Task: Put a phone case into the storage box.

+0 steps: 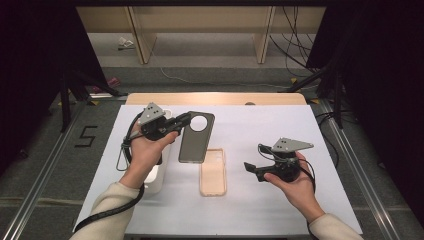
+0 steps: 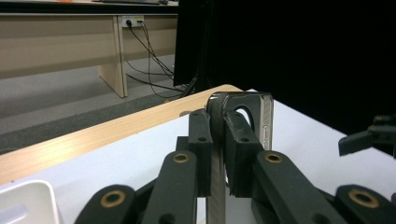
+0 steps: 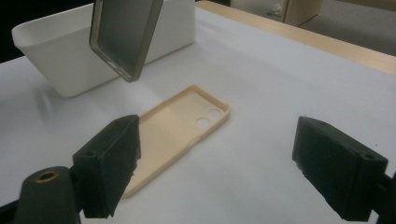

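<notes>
Dark grey translucent phone case [image 1: 196,136], clamped edge-on between the closed jaws of the left gripper [image 1: 181,121], hangs clear of the table; beige phone case [image 3: 180,123] lies flat ahead of the wide-open, empty right gripper [image 3: 229,163]. Lower steadily, gripping firmly.

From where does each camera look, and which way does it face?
High view: above the table's near side, facing forward and down; both forearms show.
Left gripper view: on the left tool, looking along jaws shut on the dark case.
Right gripper view: on the open right tool, facing the tan case.
All three show the dark case.
</notes>
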`<state>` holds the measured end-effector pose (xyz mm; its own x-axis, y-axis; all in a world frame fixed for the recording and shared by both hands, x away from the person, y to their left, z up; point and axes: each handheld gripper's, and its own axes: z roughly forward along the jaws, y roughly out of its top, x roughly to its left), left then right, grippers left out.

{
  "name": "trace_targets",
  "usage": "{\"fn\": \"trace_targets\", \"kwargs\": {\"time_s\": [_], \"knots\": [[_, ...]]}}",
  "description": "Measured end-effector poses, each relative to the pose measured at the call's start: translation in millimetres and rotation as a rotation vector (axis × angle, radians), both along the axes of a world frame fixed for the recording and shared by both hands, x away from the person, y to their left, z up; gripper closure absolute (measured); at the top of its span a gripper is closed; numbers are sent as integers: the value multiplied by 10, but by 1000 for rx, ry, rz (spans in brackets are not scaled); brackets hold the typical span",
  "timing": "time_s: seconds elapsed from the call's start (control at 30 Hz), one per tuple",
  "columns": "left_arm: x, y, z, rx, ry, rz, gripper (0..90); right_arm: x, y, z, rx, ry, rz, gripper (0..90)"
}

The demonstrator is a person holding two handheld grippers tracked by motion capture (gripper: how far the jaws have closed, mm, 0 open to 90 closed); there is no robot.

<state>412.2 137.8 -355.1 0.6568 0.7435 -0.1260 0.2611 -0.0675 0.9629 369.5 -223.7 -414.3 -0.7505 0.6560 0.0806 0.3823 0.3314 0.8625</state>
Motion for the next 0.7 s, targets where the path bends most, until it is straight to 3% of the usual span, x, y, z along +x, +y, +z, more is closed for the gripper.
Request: {"fn": "trace_targets", "kwargs": {"time_s": [0.1,0.27,0.7], "knots": [[9,29,14,-20,-3,-8,820,-2,7,-6,-2,0,4,163],[30,98,39,-16,-13,-22,820,-2,7,-7,-1,0,4,163],[61,262,86,0,-47,13,819,1,11,-15,-14,1,13,164]]}}
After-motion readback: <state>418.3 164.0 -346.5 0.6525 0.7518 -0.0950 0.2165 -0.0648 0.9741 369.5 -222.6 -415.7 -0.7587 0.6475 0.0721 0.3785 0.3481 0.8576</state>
